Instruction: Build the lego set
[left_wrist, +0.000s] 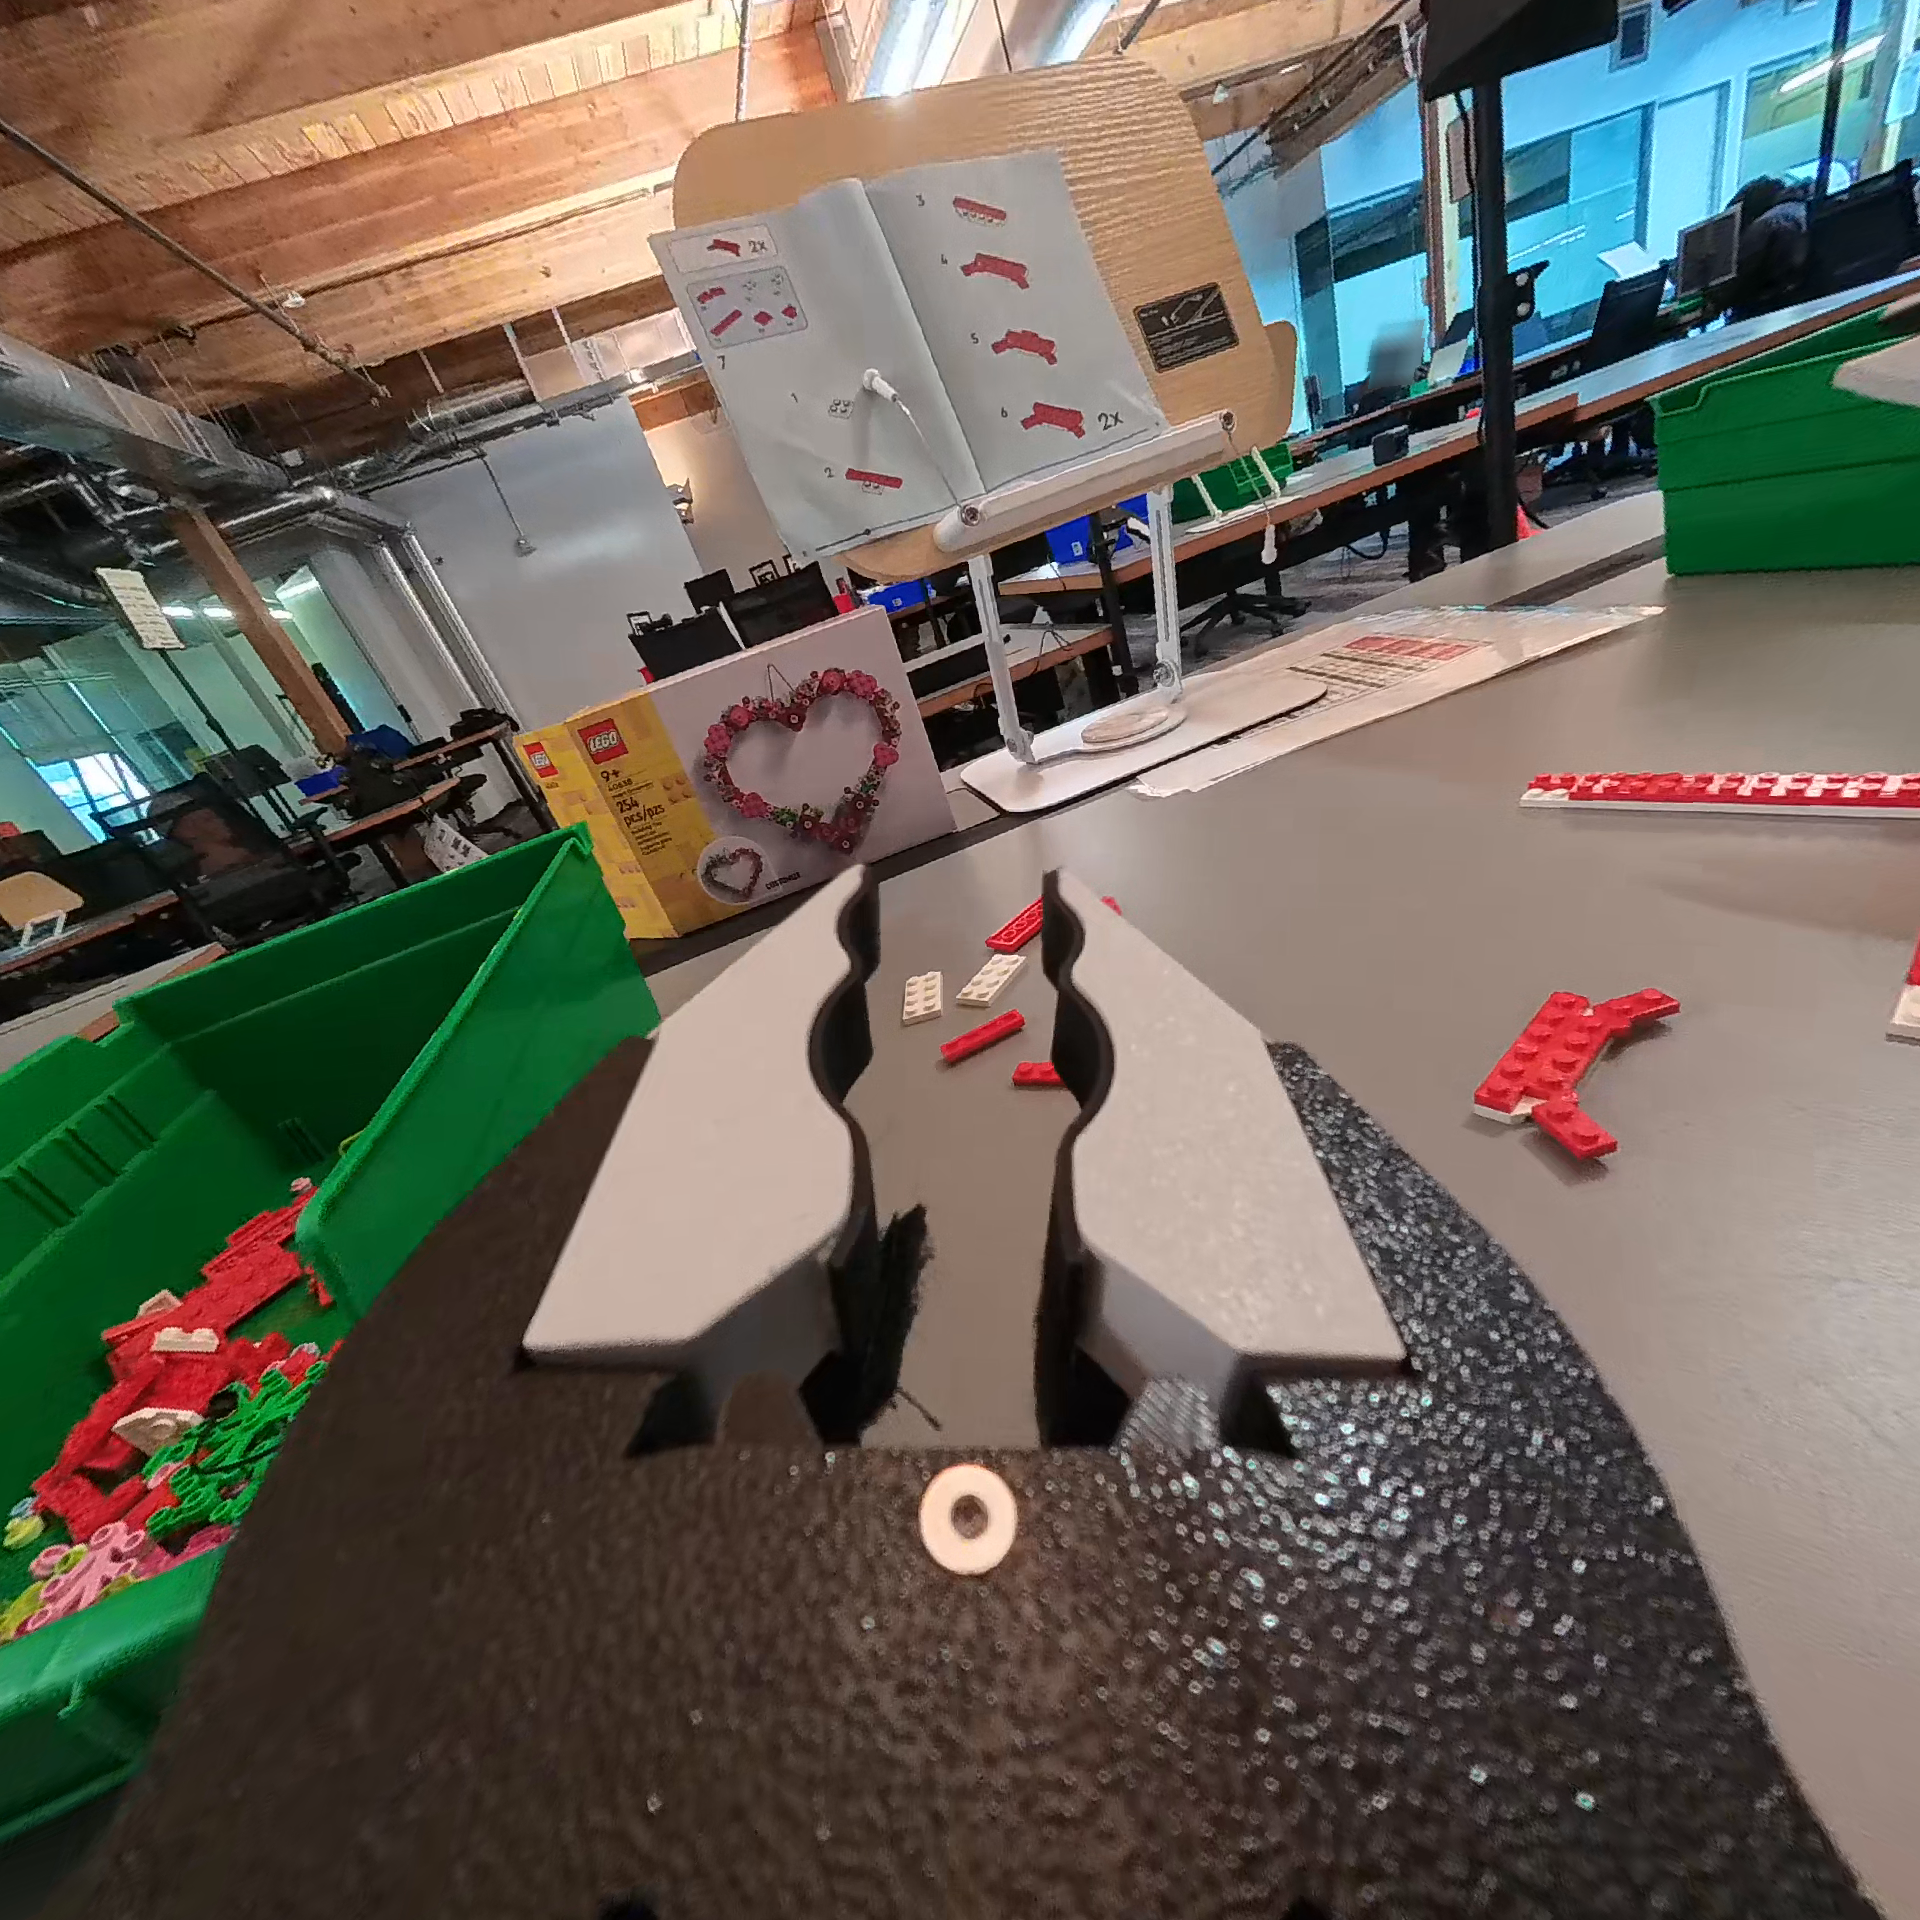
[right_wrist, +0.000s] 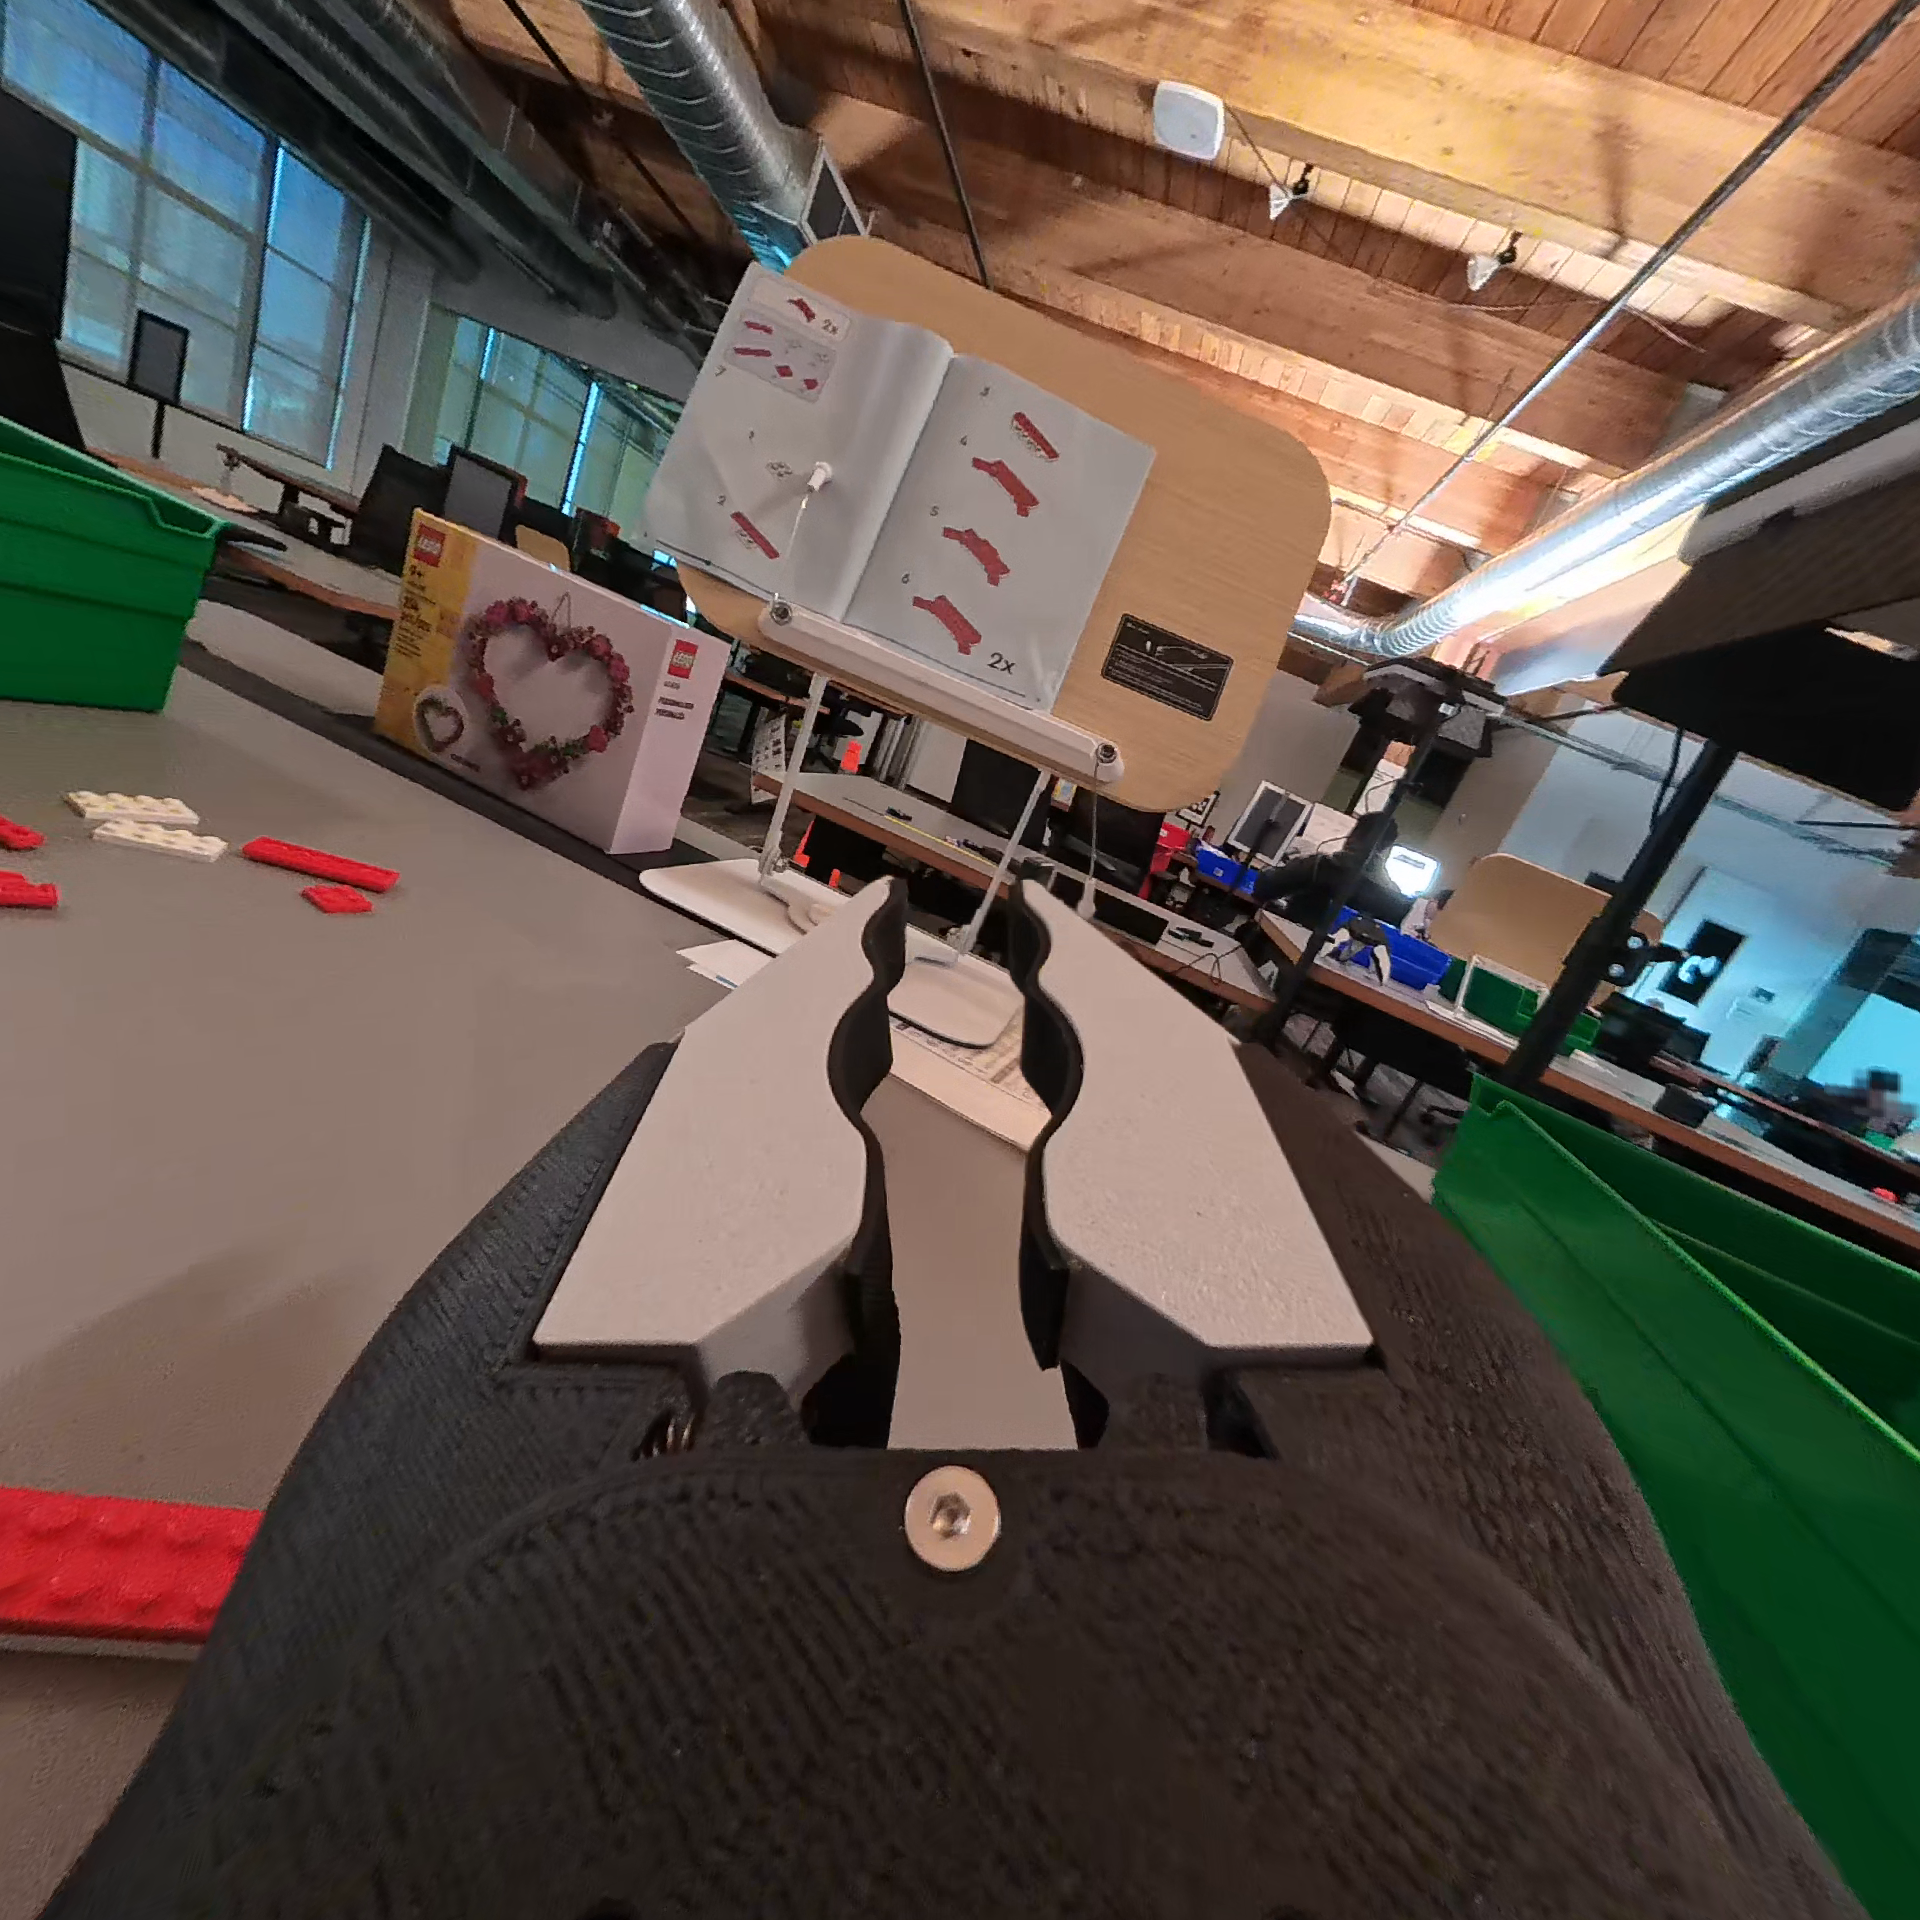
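In the left wrist view, a green bin (left_wrist: 436, 1039) sits at the far left of the grey counter (left_wrist: 1351, 935), with a heap of red, white, green and pink bricks (left_wrist: 177, 1403) in its near compartment. Just behind it stands the set's box (left_wrist: 748, 769), yellow and white with a heart wreath pictured on it. The left hand-held gripper (left_wrist: 961, 904) hovers low over the counter, its jaws parted by a clear gap and holding nothing. Beyond its tips lie two white plates (left_wrist: 961, 987) side by side and a few small red plates (left_wrist: 982, 1036). Above them an open booklet (left_wrist: 914, 343) rests on a wooden stand (left_wrist: 1143, 135). To the right lies a red bracket-shaped assembly (left_wrist: 1558, 1070) with a white underside, and farther back a long red strip (left_wrist: 1725, 790) on white plates. Another green bin (left_wrist: 1787, 468) stands at the far right.

In the right wrist view, a green bin (right_wrist: 94, 582) is at the far left, with white plates (right_wrist: 145, 823) and red plates (right_wrist: 320, 864) loose on the counter (right_wrist: 312, 1091) nearby. A large red plate (right_wrist: 114, 1569) lies close at the lower left edge. The box (right_wrist: 551, 686) stands farther back, then the booklet (right_wrist: 894, 488) on its stand (right_wrist: 1216, 561). The right hand-held gripper (right_wrist: 956, 904) points toward the stand's base, jaws apart and empty. A green bin (right_wrist: 1683, 1351) fills the right side.
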